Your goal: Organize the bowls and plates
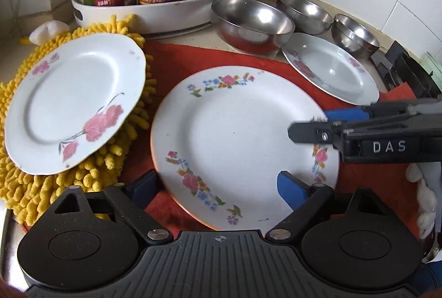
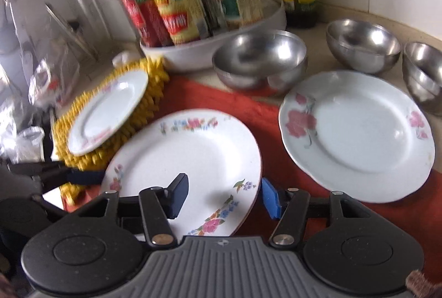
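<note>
A large white plate with small coloured flowers (image 1: 243,143) (image 2: 193,157) lies on a red cloth (image 1: 193,57). My left gripper (image 1: 218,187) is open at its near rim, the blue pad over the plate and the dark finger outside the left edge. My right gripper (image 2: 225,197) (image 1: 317,129) is open astride the plate's right rim, dark pad above the surface, blue pad just outside. A pink-flower plate (image 1: 71,104) (image 2: 107,110) rests on a yellow mat. Another pink-flower plate (image 1: 331,68) (image 2: 356,135) lies at the right. Three steel bowls (image 1: 251,21) (image 1: 304,9) (image 1: 355,33) stand behind.
A white round tray (image 1: 154,10) of sauce bottles stands against the tiled wall at the back. The yellow chenille mat (image 1: 27,182) covers the left side. A black stove grate (image 1: 406,71) borders the far right, past the small plate.
</note>
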A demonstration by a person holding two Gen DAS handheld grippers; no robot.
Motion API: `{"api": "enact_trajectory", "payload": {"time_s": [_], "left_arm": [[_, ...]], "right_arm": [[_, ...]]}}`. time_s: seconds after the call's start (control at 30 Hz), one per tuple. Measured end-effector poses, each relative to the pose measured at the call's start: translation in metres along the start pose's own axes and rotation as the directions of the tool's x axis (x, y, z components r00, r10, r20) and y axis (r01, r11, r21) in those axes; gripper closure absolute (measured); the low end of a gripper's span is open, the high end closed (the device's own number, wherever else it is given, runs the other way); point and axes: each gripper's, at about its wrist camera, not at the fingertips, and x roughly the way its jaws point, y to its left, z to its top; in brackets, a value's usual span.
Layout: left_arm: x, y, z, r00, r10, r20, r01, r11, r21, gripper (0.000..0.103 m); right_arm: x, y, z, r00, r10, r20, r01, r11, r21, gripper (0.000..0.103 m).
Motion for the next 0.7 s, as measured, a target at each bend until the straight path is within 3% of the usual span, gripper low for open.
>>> {"api": "enact_trajectory", "payload": {"time_s": [0.27, 0.53, 0.7], "left_arm": [[-0.015, 0.004, -0.006, 1.0, 0.02, 0.022, -0.019, 0.999, -0.044, 0.009], [-0.03, 0.0, 0.011, 0.996, 0.022, 0.086, -0.016, 0.998, -0.067, 0.008], [-0.031, -0.021, 0.033, 0.99, -0.013, 0.14, 0.012, 1.0, 0.004, 0.008]], "right_arm": [[-0.023, -0.002, -0.006, 0.999, 0.0, 0.046, 0.001, 1.0, -0.02, 0.05], [-0.033, -0.008, 0.001, 0.996, -0.003, 0.093, 0.004, 1.0, -0.012, 0.05], [-0.047, -0.02, 0.006, 0.988, -0.03, 0.15, 0.028, 0.999, 0.015, 0.05]]}}
